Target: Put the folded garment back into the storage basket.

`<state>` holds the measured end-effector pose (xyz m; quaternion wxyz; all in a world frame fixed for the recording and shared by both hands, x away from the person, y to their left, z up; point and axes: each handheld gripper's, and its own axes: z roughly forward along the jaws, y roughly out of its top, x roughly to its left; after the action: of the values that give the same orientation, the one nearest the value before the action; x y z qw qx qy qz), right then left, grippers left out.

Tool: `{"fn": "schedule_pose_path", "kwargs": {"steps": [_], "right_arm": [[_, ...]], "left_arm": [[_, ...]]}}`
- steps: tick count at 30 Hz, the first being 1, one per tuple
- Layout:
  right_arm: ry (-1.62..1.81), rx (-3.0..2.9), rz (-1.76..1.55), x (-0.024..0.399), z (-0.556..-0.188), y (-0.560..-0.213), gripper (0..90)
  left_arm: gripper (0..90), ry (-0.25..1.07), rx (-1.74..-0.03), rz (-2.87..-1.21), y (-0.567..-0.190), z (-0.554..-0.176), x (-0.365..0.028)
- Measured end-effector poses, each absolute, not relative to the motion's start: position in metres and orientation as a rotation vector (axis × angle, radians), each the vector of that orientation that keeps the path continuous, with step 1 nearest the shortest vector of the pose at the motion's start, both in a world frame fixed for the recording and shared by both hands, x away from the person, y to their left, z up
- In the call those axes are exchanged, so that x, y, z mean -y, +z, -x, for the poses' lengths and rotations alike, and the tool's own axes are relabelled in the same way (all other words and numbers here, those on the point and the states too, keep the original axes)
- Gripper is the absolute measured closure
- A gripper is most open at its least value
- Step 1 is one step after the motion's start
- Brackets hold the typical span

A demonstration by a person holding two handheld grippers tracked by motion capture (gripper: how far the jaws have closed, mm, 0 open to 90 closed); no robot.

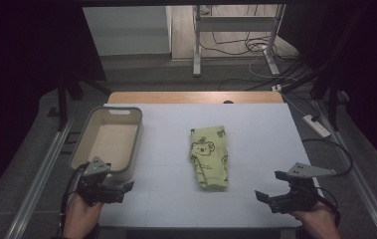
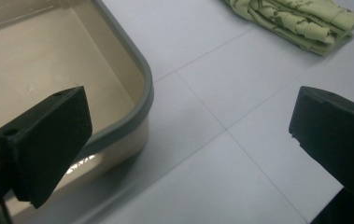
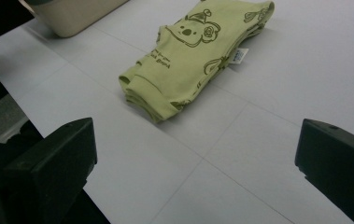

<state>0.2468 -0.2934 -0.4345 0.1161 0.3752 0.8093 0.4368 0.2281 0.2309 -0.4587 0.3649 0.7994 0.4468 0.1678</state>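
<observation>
- Jaws of the right gripper (image 1: 272, 185) gape wide, holding nothing; the left gripper (image 1: 120, 190) likewise.
- Ahead of the right jaws, slightly left, lies the folded green garment (image 3: 191, 60) on the surface (image 1: 260, 134), long axis running away from them.
- Beige bin (image 2: 132, 88) sits just beside the left jaws, so the garment looks closer to the right.

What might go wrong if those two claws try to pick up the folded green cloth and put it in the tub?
The cloth is folded in several loose layers, so a pinch at one edge may lift only the top layer and unfold it. The left gripper sits close to the tub; a careless swing might knock it. The right gripper is open, well short of the cloth.
</observation>
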Motion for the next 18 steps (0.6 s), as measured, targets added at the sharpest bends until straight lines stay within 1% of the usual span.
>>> {"fn": "schedule_pose_path", "kwargs": {"steps": [10,18], "right_arm": [[1.279,-2.412,-1.057,0.282,-0.253,-0.433,0.0],[1.321,-2.431,-1.029,0.271,-0.262,-0.433,0.0]], "left_arm": [[0.0,0.410,-1.102,-2.044,-0.454,-0.246,-0.220],[0.0,0.394,-1.039,-2.084,-0.453,-0.261,-0.207]]}}
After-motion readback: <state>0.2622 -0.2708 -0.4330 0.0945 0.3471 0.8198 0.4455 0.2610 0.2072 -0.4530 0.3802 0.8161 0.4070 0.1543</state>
